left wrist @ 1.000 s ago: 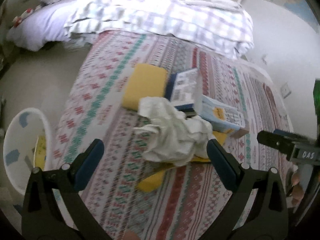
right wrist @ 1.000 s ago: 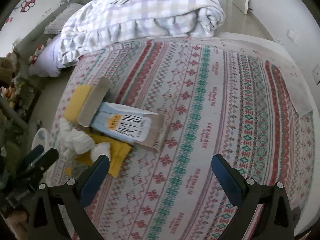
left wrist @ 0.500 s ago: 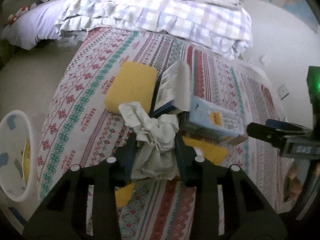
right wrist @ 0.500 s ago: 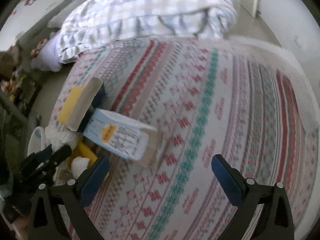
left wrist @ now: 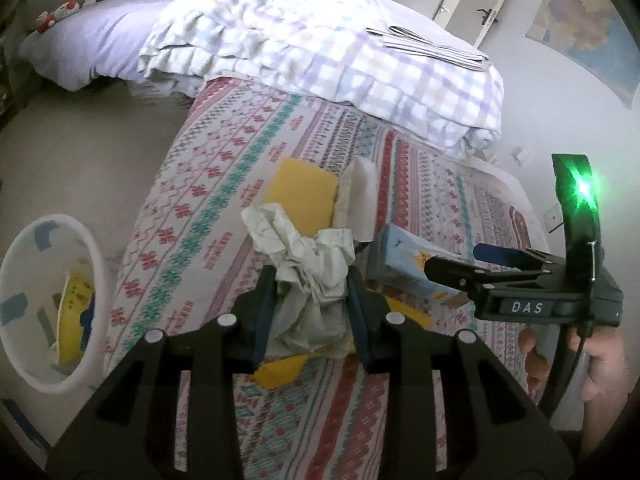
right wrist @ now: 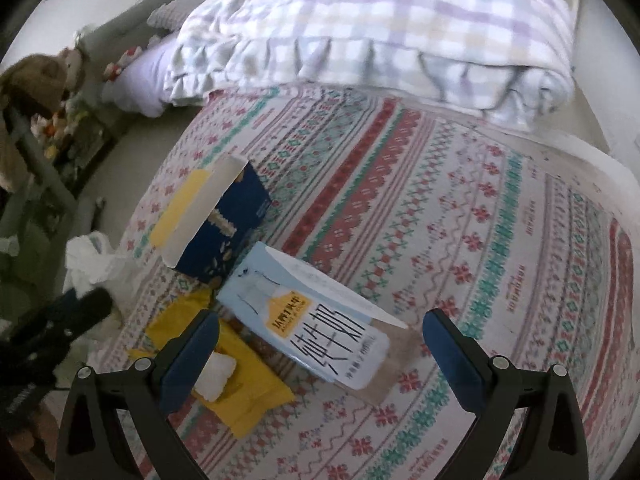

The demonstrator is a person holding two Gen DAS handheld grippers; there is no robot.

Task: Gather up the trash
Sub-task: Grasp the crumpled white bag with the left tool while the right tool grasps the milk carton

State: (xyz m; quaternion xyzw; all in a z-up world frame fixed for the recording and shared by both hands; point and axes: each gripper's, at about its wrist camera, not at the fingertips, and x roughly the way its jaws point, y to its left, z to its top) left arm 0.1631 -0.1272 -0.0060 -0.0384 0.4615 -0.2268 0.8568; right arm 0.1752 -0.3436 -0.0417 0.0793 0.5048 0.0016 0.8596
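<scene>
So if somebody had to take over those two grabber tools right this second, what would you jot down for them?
Left gripper: shut on the crumpled paper wad, above the patterned bedspread.
Right gripper: open, empty, hovering over the light blue carton.
Still on the bed: the blue carton, a dark blue box with its flap up, yellow wrappers and a small white piece.
White bin stands on the floor left of the bed, some trash already inside.
Left to do: drop the wad in the bin, then clear the rest.
</scene>
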